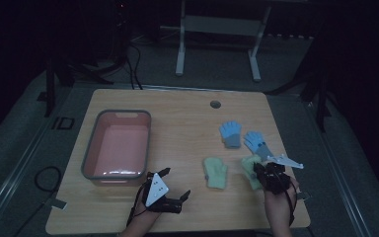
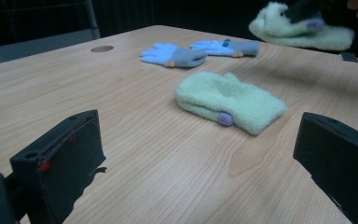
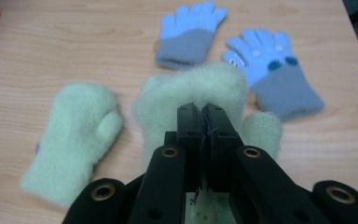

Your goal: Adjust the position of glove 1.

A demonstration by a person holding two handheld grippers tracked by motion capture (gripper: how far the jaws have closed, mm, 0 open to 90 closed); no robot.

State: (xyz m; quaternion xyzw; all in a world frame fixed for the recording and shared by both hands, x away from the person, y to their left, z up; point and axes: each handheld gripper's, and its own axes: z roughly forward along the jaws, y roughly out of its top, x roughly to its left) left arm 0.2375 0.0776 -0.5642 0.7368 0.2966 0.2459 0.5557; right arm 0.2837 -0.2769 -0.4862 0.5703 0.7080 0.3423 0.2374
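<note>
Two fuzzy green mittens and two blue-and-grey gloves lie on the right half of the wooden table (image 1: 187, 123). My right gripper (image 1: 257, 170) is shut on the right green mitten (image 1: 249, 164), its jaws pinched together on the cuff (image 3: 204, 121). In the left gripper view that mitten (image 2: 298, 32) hangs a little above the table. The other green mitten (image 1: 215, 173) lies flat to its left, untouched (image 3: 74, 135). My left gripper (image 1: 176, 182) stands open near the front edge, jaws wide apart and empty (image 2: 198, 154), pointing toward the flat mitten (image 2: 228, 100).
A pink tub with a grey rim (image 1: 148, 143) stands empty on the table's left half. The blue gloves (image 1: 230, 133) (image 1: 256, 143) lie just beyond the mittens. A small round hole (image 1: 215, 104) sits near the table's far edge. A metal frame (image 1: 217, 44) stands on the floor behind.
</note>
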